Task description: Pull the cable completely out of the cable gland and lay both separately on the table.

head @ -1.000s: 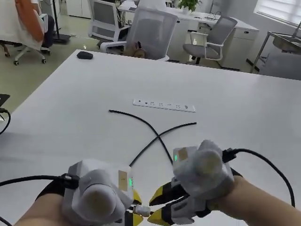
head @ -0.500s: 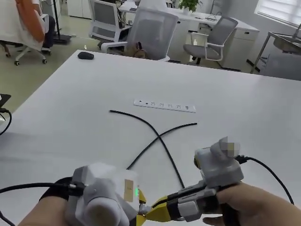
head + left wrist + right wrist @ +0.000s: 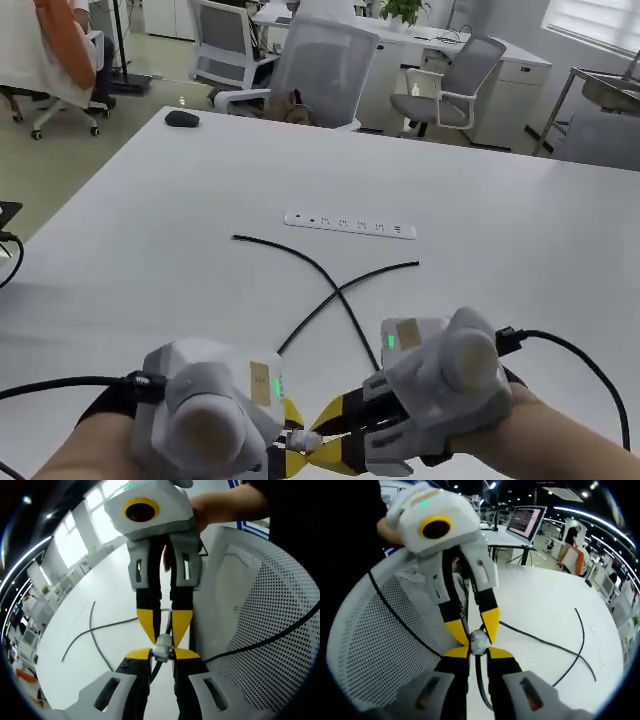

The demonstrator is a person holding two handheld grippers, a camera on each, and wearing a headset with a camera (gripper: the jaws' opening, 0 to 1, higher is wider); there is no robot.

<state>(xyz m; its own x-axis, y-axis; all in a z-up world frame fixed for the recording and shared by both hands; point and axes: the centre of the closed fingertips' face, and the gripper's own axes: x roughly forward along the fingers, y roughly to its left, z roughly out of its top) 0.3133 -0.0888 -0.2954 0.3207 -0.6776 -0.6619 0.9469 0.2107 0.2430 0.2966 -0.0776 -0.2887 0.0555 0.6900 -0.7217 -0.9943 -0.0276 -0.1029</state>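
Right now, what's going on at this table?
A person holds a gripper in each hand at the near edge of the white table. The left gripper pinches the small cable gland, and the right gripper meets it from the opposite side, around the black cable; whether it grips is unclear. The cable is not yet pulled out.

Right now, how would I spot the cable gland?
Look at the near edge of the white table, where the left gripper and right gripper meet tip to tip. The cable gland is the small silvery-grey knob between their yellow tips, unlike the thin black cables beyond.
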